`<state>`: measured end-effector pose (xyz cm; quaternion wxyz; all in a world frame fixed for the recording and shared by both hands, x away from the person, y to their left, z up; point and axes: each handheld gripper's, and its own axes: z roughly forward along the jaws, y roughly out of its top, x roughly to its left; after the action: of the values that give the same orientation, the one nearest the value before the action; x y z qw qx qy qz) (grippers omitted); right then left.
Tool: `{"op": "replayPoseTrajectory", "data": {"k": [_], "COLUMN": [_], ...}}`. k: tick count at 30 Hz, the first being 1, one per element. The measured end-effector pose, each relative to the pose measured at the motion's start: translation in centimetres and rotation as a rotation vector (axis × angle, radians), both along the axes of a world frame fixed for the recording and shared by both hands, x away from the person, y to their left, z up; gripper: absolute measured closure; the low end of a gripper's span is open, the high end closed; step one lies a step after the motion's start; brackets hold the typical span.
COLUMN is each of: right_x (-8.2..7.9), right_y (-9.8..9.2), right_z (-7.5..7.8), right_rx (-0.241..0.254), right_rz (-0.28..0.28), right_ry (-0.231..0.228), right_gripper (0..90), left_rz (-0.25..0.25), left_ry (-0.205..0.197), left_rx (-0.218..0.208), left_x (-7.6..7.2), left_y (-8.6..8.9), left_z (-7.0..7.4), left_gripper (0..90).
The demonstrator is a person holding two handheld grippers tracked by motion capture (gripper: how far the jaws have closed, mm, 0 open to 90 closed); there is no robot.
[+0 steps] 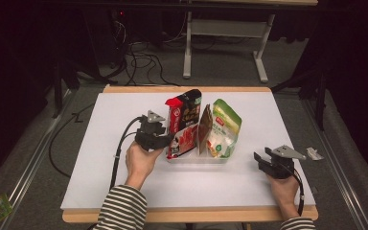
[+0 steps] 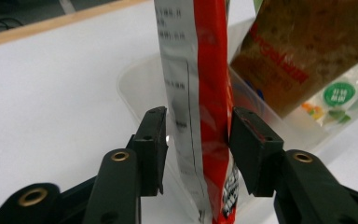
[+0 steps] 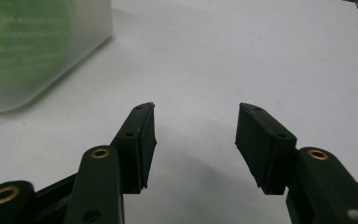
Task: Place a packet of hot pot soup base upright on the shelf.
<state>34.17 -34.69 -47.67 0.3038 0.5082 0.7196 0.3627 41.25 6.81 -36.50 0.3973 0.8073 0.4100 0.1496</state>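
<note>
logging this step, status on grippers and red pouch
Left gripper open around red pouch, pouch upright in bin. Right gripper open, empty. Nothing in the way.

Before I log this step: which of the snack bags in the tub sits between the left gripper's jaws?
The red bag at the tub's left end. It stands between the left gripper's open jaws; the brown bag and green bag stand farther right.
</note>
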Motion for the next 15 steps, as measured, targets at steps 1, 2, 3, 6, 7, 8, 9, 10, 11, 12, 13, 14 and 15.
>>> {"op": "replayPoseTrajectory", "data": {"k": [1,2,3,6,7,8,9,10,11,12,13,14,15], "right_x": [0.0,0.0,0.0,0.0,0.0,0.0,0.0,0.0,0.0,0.0,0.0,0.0,0.0], "right_y": [0.0,0.0,0.0,0.0,0.0,0.0,0.0,0.0,0.1,0.1,0.1,0.1,0.1], "right_z": [0.0,0.0,0.0,0.0,0.0,0.0,0.0,0.0,0.0,0.0,0.0,0.0,0.0], "right_rx": [-0.001,0.001,-0.001,-0.003,-0.001,-0.003,-0.007,-0.007,-0.001,-0.007,-0.004,-0.004,-0.010], "right_rz": [0.001,-0.001,0.001,0.002,0.001,0.002,0.003,0.002,-0.003,0.000,-0.003,-0.003,0.002], "right_ry": [0.001,0.003,0.004,0.001,0.002,0.002,0.004,0.004,0.007,0.007,0.008,0.007,0.005], "right_gripper": [48.1,48.1,48.1,48.0,48.1,48.0,48.0,48.0,48.0,47.9,47.9,47.8,47.8], "left_rz": [-0.003,-0.005,-0.006,0.001,0.002,-0.002,-0.002,-0.003,-0.004,-0.005,-0.004,-0.003,-0.003], "left_ry": [-0.008,-0.013,-0.019,-0.025,-0.026,-0.019,-0.015,-0.004,0.002,0.007,0.013,0.017,0.017], "left_rx": [-0.008,-0.009,-0.007,-0.013,-0.019,-0.019,-0.013,-0.011,-0.015,-0.019,-0.023,-0.029,-0.031], "left_x": [0.1,0.2,0.4,0.9,1.1,1.3,1.5,1.7,1.8,1.8,1.9,1.9,1.8], "left_y": [-0.1,-0.2,-0.3,-0.5,-0.6,-0.6,-0.7,-0.7,-0.7,-0.6,-0.5,-0.4,-0.4], "left_z": [0.1,0.3,0.4,0.7,0.8,0.8,0.7,0.6,0.5,0.5,0.5,0.4,0.4], "left_gripper": [56.5,55.7,55.2,54.5,54.9,56.1,58.3,60.3,62.0,63.5,65.6,66.8,67.2]}}
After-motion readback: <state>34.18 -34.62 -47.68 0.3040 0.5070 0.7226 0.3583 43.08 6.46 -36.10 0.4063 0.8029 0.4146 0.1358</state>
